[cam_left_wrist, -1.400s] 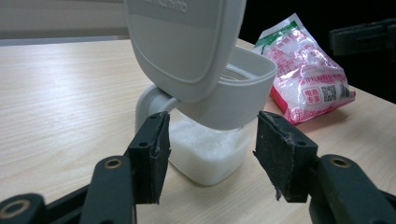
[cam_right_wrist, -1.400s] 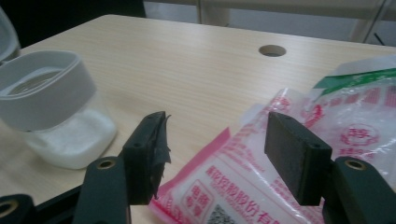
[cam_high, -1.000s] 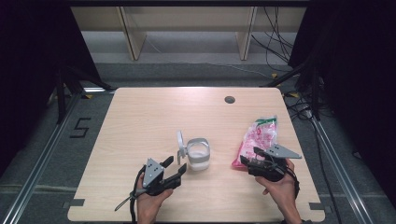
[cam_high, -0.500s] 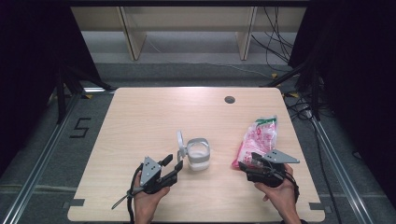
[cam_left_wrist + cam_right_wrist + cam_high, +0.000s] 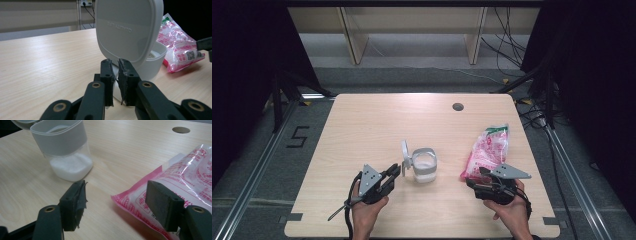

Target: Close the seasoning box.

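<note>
A clear container (image 5: 424, 165) with a grey band stands at the table's front middle, white granules (image 5: 71, 166) in its bottom. Its white lid (image 5: 405, 156) is flipped up on the left side. My left gripper (image 5: 396, 171) points at the foot of that lid (image 5: 127, 27). Its jaws have just been closing and now stand almost together (image 5: 114, 62), with a thin white sliver of the lid's lower edge in the slit. A pink printed bag (image 5: 489, 147) lies to the right. My right gripper (image 5: 472, 180) is open at the bag's near corner (image 5: 117, 186), one jaw in front of the bag (image 5: 185, 177).
A round hole (image 5: 457, 106) sits in the wooden table (image 5: 362, 125) at the back right. Wooden shelf legs (image 5: 352, 40) stand beyond the far edge, and cables (image 5: 512, 40) lie on the floor to the right. The right gripper's jaw tip (image 5: 205, 45) pokes in beside the bag.
The left gripper's jaws have closed from wide apart to nearly together at the foot of the lid. The right gripper, the bag and the container have stayed where they were.
</note>
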Available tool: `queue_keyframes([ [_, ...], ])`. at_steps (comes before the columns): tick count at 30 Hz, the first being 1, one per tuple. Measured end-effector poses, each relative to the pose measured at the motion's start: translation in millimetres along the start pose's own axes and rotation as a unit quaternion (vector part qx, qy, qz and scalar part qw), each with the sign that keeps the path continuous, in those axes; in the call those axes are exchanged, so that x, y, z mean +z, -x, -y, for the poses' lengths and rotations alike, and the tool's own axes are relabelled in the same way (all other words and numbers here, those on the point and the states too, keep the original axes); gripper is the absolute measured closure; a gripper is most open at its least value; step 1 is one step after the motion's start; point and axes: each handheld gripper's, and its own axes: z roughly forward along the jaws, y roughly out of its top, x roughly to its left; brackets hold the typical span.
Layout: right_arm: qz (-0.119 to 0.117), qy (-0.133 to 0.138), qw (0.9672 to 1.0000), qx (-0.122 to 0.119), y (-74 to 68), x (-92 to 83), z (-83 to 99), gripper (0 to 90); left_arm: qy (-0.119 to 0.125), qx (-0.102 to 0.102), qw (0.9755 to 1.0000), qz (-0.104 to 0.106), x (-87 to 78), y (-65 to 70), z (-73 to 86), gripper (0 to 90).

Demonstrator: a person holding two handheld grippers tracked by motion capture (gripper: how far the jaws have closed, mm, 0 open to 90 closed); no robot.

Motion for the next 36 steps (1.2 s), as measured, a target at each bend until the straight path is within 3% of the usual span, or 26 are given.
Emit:
queue_keyframes([
  [1, -0.003, -0.006, 0.9999, 0.008, -2.6, -1.1, 0.0, 34.0, 0.0, 0.003, 1.0, -0.003, 0.1, 0.0, -0.5, 82.6],
  [2, -0.003, 0.0, 1.0, -0.003, -1.8, -0.2, 0.2, 34.0, 0.002, 0.005, 1.0, -0.004, 0.5, 0.4, -1.3, 83.9],
  [5, -0.003, -0.003, 1.0, -0.003, -2.7, -0.8, 0.9, 34.0, 0.003, 0.01, 0.9999, 0.0, 3.3, 0.7, -3.1, 87.2],
  [6, -0.007, -0.004, 0.9999, 0.012, -5.0, -1.2, 1.3, 34.1, 0.002, 0.01, 0.9999, -0.002, 5.0, 1.1, -4.1, 88.4],
  [7, -0.008, -0.007, 0.9999, 0.005, -4.3, -1.3, 1.8, 34.1, 0.003, 0.01, 0.9999, 0.001, 6.1, 0.8, -4.7, 88.9],
  [12, -0.013, -0.005, 0.9999, -0.004, -3.5, -0.9, 2.6, 34.2, 0.007, 0.018, 0.9998, 0.007, 9.8, 2.4, -9.3, 89.3],
  [15, -0.005, -0.005, 0.9999, -0.01, -3.1, -2.0, 2.8, 34.2, 0.009, 0.014, 0.9998, 0.008, 10.2, 2.6, -12.0, 89.2],
  [17, -0.01, -0.009, 0.9999, 0.006, -5.5, -2.5, 3.4, 34.2, 0.013, 0.016, 0.9997, 0.009, 10.0, 2.4, -13.8, 89.2],
  [21, -0.011, -0.01, 0.9999, 0.004, -5.2, -2.3, 3.8, 34.2, 0.016, 0.018, 0.9997, 0.009, 8.8, 3.0, -18.1, 89.2],
  [22, -0.013, -0.004, 0.9999, -0.006, -2.9, -1.4, 3.8, 34.2, 0.017, 0.017, 0.9997, 0.009, 8.8, 3.4, -18.7, 89.2],
  [36, -0.012, -0.004, 0.9999, -0.002, -3.2, -2.2, 4.1, 34.3, 0.021, 0.024, 0.9993, 0.018, 12.8, 10.5, -25.2, 89.2],
])
